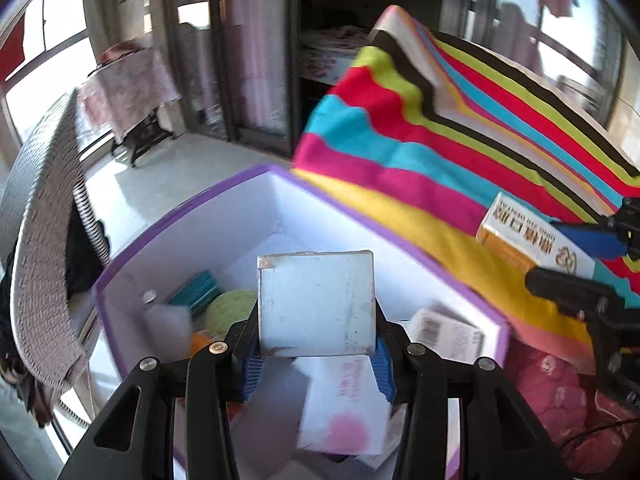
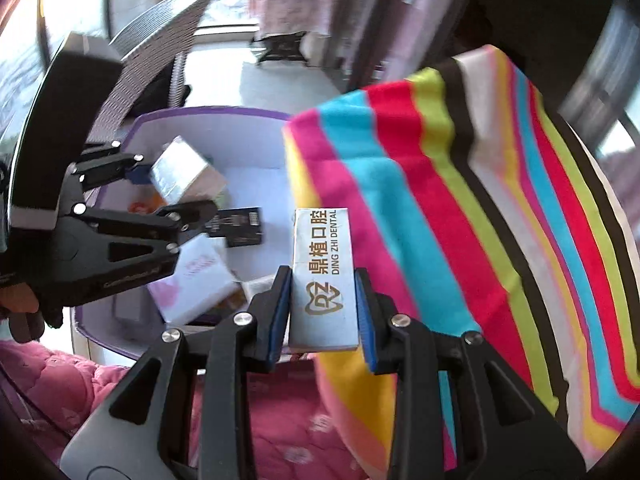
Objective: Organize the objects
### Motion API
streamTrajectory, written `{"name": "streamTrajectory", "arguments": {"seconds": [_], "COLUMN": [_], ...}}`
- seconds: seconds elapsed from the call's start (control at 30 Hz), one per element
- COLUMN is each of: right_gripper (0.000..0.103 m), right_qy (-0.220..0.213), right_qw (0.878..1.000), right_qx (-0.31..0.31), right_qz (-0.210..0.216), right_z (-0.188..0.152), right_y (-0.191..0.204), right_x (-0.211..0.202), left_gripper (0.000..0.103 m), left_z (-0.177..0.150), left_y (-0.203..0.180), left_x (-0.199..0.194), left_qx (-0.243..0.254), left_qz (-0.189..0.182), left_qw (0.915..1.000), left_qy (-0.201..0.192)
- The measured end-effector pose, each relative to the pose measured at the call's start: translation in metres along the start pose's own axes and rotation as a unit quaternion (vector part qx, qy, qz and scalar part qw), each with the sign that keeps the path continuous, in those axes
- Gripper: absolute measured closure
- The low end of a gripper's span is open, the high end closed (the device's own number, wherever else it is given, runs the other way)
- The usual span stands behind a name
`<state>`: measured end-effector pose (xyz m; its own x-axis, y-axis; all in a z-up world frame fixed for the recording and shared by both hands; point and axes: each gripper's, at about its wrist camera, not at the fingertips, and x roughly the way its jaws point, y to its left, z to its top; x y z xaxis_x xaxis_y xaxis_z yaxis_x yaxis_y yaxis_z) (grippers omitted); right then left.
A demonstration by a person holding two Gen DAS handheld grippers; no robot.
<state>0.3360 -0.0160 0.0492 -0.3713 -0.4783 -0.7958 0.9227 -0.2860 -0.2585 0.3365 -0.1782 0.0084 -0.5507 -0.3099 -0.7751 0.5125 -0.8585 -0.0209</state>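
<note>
1. Clearly, the only writing that reads whole is on the dental box (image 2: 322,280): Chinese characters, "DING ZHI DENTAL" under them, and a gold tooth-shaped logo on a pale face.
2. The right gripper (image 2: 323,316) is clamped on that one box, blue pads against its two long sides, above the striped cloth (image 2: 440,200) just beside the purple-rimmed bin (image 2: 208,114).
3. From the left wrist view the same box (image 1: 532,236) shows an orange edge, with the right gripper (image 1: 568,248) around it.
4. The left gripper (image 1: 318,354) grips one plain white box (image 1: 316,304), upright between its blue pads and held over the bin (image 1: 176,216); no print is legible on its scuffed face.
5. In the right wrist view that box (image 2: 184,176) looks shiny and blurred, pinched in the left gripper (image 2: 168,184).
6. Inside the bin lie one white carton with pink print (image 1: 344,400), its lettering too blurred to read, one barcoded pack (image 1: 446,338), one teal item (image 1: 196,290) and one green rounded thing (image 1: 230,308).
7. One black packet (image 2: 240,226) with tiny, unreadable print also sits on the bin floor.
8. A pink quilted fabric (image 2: 280,420) lies below both grippers.
</note>
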Motion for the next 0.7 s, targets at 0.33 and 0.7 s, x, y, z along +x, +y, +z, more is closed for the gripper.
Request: {"name": "streamTrajectory", "arguments": {"seconds": [0.33,0.7], "right_gripper": [0.049,0.014], "right_qy": [-0.009,-0.031], "right_qw": [0.999,0.997], "right_qx": [-0.042,-0.059], "right_qz": [0.025,-0.031], "right_z": [0.023,0.021], "right_y": [0.042,0.055], "right_x": [0.009,-0.003], "left_gripper": [0.027,0.005], "left_z": [0.003,0.013], "left_y": [0.039,0.039], "left_x": [-0.019,-0.043], "left_qx": [-0.032,-0.024], "left_qz": [0.046,0.08], "left_qw": [0.9976,0.9946], "left_qy": [-0.04,-0.062]}}
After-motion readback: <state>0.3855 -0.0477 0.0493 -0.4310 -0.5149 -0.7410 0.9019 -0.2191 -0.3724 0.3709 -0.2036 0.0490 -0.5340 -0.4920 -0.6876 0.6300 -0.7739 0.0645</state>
